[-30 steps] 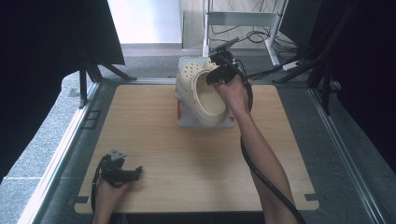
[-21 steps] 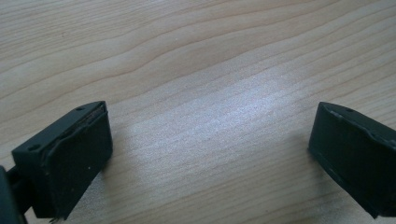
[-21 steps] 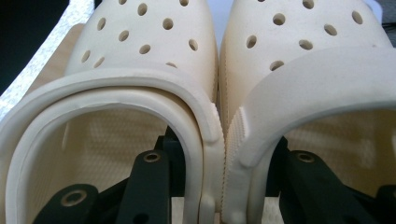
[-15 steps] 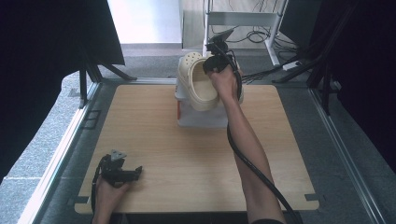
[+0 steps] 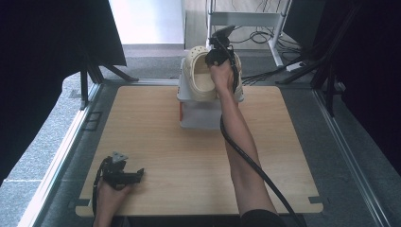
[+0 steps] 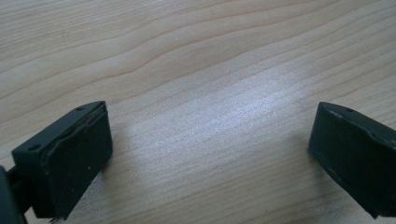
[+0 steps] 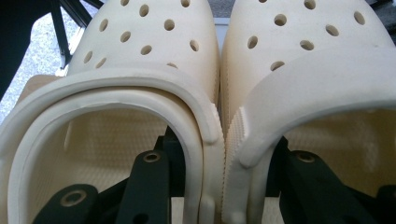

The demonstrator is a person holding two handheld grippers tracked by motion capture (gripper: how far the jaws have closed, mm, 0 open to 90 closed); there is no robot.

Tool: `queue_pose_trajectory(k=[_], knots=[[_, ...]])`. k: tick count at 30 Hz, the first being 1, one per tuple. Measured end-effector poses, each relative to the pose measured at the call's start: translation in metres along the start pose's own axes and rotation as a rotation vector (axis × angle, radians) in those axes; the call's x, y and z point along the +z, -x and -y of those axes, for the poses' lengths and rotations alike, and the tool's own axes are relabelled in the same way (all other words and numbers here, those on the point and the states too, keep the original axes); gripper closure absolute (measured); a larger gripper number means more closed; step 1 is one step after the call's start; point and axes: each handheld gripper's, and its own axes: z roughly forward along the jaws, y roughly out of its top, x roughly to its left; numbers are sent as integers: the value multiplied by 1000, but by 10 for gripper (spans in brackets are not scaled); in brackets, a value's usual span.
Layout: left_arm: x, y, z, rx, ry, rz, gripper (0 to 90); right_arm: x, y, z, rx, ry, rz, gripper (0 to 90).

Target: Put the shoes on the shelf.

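Clogs, cream and perforated, sit pinched by their inner walls in the right gripper over the far white box; lift evenly. Left gripper rests wide open, empty, near-left.

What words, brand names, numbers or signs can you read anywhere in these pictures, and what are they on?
None can be read.
Cream clogs: holes and a studded footbed, no brand mark in sight.
White box under them: a small red mark on its left edge, too small to read.
Wooden tabletop: bare grain.
Left gripper and right gripper: no lettering visible.
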Motion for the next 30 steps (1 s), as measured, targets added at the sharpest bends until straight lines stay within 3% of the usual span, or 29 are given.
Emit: queue_pose_trajectory(k=[11,15,18,23,30], knots=[[0,0,0,0,4,-1,0,31,-7,-3,-20,-10,7,636],[0,0,0,0,4,-1,0,31,-7,-1,-40,9,-3,605],[0,0,0,0,4,-1,0,29,-4,0,-51,27,-37,511],[0,0,0,0,4,-1,0,22,-3,3,-112,22,-102,346],[0,0,0,0,5,-1,0,15,1,9,-183,9,-172,210]])
